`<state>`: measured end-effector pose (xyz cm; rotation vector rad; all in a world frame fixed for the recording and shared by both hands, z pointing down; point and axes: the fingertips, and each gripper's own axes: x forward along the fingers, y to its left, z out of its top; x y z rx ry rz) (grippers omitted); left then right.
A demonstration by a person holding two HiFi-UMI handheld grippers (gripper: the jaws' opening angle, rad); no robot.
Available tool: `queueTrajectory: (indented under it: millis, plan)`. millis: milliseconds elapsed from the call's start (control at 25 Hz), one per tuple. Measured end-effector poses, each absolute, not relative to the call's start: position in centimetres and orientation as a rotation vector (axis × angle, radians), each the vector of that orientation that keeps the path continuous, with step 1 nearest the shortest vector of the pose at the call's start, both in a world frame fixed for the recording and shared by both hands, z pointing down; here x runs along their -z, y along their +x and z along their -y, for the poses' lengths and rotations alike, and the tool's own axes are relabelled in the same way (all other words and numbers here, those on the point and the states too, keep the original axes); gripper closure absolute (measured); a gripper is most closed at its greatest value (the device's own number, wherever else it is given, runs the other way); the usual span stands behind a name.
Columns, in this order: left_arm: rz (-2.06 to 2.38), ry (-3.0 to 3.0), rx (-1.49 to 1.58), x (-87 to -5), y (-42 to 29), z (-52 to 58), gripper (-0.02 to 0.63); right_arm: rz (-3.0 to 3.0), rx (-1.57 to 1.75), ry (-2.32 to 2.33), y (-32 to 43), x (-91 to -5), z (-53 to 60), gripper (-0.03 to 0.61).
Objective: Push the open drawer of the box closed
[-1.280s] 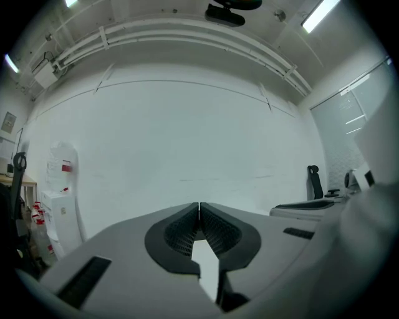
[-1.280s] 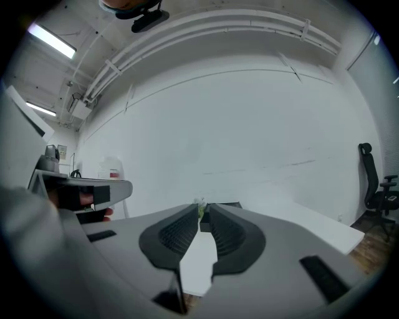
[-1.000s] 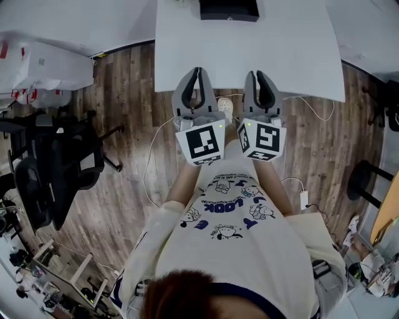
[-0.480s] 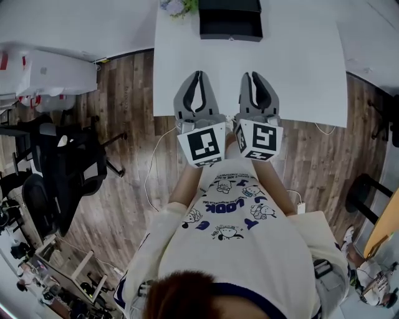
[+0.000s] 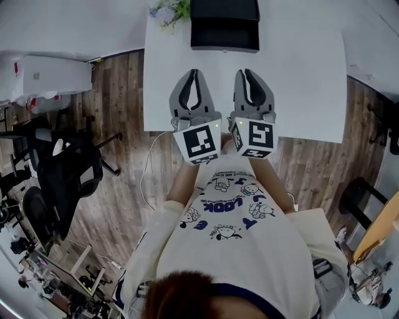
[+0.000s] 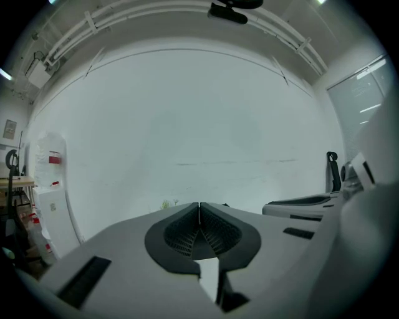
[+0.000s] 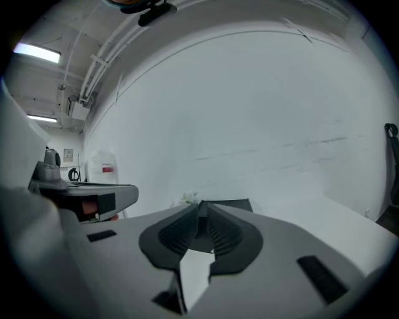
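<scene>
At the far middle of the white table [image 5: 305, 81] stands a black box [image 5: 224, 9], its open drawer [image 5: 224, 37] pulled toward me. The box's top also peeks over the jaws in the right gripper view [image 7: 227, 204]. My left gripper [image 5: 192, 73] and right gripper [image 5: 244, 72] are held side by side over the table's near part, pointing at the box and well short of it. Both are shut with nothing in them. In the left gripper view the tips [image 6: 199, 204] meet. In the right gripper view the tips [image 7: 203, 205] all but touch.
A small bunch of flowers [image 5: 169, 9] sits left of the box. Black office chairs [image 5: 62, 174] and a white cabinet [image 5: 43, 78] stand on the wooden floor to the left. Cables [image 5: 146, 180] trail under the table's near edge. A stool [image 5: 358, 193] is at the right.
The table and box have slid lower and closer in the head view. Both grippers, earlier at the table's near edge, now reach over its surface, still shut.
</scene>
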<state>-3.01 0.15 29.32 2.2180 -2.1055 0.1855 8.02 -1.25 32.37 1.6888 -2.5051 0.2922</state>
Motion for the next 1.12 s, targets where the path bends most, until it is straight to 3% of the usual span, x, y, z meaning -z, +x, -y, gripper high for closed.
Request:
queueTrajectory:
  millis: [1120]
  plan:
    - [1.878, 2.201, -0.358, -37.2, -3.8, 8.6, 0.595, 2.306, -0.5, 1.66, 6.4, -40.8, 9.1, 0.526]
